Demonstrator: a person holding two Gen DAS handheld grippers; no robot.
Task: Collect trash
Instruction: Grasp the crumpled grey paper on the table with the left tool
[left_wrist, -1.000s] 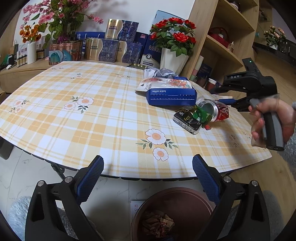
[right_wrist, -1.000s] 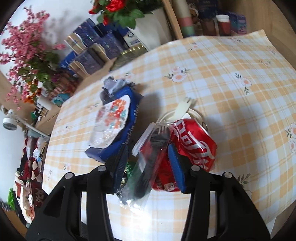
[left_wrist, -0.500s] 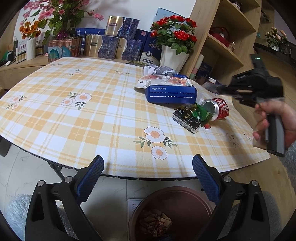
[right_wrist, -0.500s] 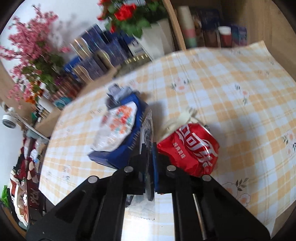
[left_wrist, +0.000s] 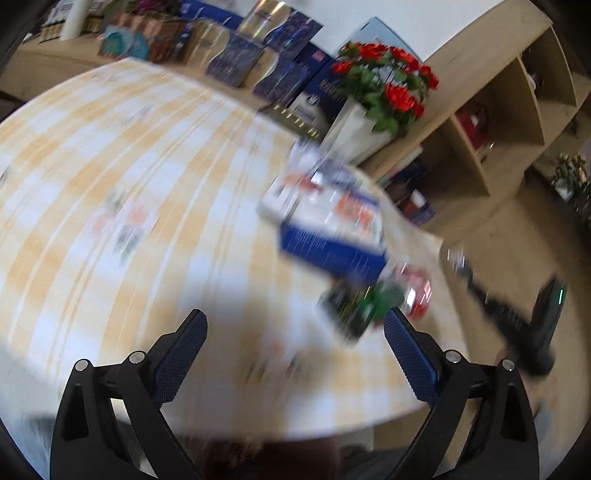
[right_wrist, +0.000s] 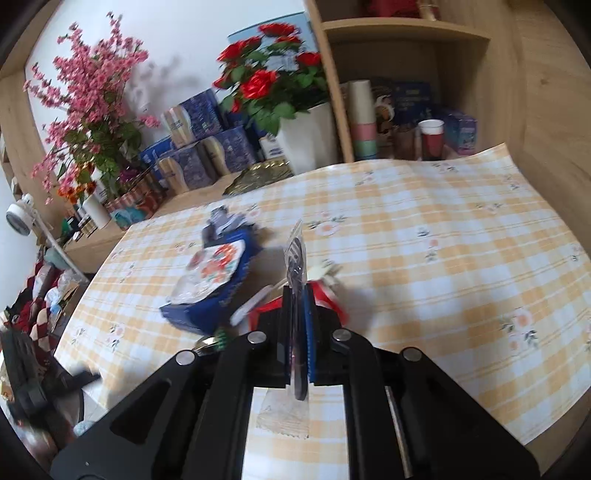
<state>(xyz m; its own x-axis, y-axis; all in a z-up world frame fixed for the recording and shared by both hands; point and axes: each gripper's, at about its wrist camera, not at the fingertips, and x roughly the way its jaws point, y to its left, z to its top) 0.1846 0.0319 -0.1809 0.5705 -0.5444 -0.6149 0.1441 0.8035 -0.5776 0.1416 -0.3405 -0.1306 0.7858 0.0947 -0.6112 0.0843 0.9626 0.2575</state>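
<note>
My right gripper (right_wrist: 299, 314) is shut on a clear plastic cutlery packet (right_wrist: 296, 258), which stands edge-on between the pads and hangs out below them, above the table. Behind its fingers lie a crushed red can (right_wrist: 334, 297), a white plastic fork (right_wrist: 322, 271) and a blue box (right_wrist: 218, 299) with a flowered wrapper on top. In the blurred left wrist view my left gripper (left_wrist: 295, 350) stands open over the checked table (left_wrist: 129, 166) with nothing between its fingers. The blue box (left_wrist: 328, 240), a dark packet (left_wrist: 351, 306) and the red can (left_wrist: 417, 291) lie just beyond its right finger.
A white pot of red roses (right_wrist: 306, 140) and blue gift boxes (right_wrist: 207, 147) stand at the table's back. Wooden shelves (right_wrist: 406, 92) with cups rise to the right. A brown bin (left_wrist: 295, 458) sits under the table's near edge. The right gripper's handle (left_wrist: 517, 325) shows at right.
My right gripper closed on the cutlery packet and lifted it off the pile. My left gripper swung up and forward over the table toward the trash, rolling as it went.
</note>
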